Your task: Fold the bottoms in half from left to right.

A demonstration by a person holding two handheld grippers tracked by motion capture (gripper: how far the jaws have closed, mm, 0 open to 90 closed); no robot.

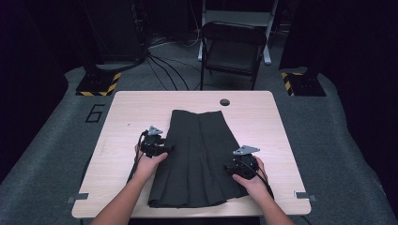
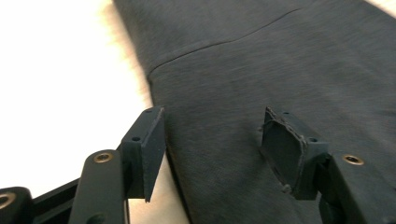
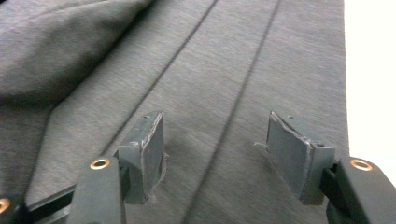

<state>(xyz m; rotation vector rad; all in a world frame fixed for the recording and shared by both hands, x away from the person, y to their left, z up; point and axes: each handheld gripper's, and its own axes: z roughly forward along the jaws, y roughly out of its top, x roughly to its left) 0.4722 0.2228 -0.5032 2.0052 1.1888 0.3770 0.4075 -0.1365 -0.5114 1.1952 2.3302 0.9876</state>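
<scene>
**pleat_fan:** Since the skirt (image 1: 197, 159) is soft woven cloth, I'd guess it handles light and floppy, no stiffness at all, so it'll sag wherever it isn't held. It lies flat mid-table (image 1: 141, 101), waist toward the round hole (image 1: 225, 102), hem toward the person. Going left to right: the left gripper (image 1: 165, 149) sits at the skirt's left edge, about halfway down. In the left gripper view (image 2: 212, 156) its jaws stand apart, one over bare table, the other over cloth, straddling the edge with nothing pinched.

**foldbot99:** And the right gripper (image 1: 230, 165)?

**pleat_fan:** It's over the skirt's right side, closer to the hem. Jaws are also spread wide in the right gripper view (image 3: 215, 156), hovering over the pleat lines, gripping nothing. I'd take hold right at the side edges, both layers at once. Pinch mid-panel and you probably lift just the top layer and it bunches. Doesn't look slippery or fragile, but pleats may splay.

**foldbot99:** Anything you can't make out?

**pleat_fan:** Plenty. Dark cloth in dim light, so pleats barely read from the high view. Can't tell if the pads actually touch the cloth or float just above. The left gripper view is washed out over the table, and the cloth's underside is hidden. There's a raised fold at the upper left of the right gripper view, but I can't tell what it is.
</scene>
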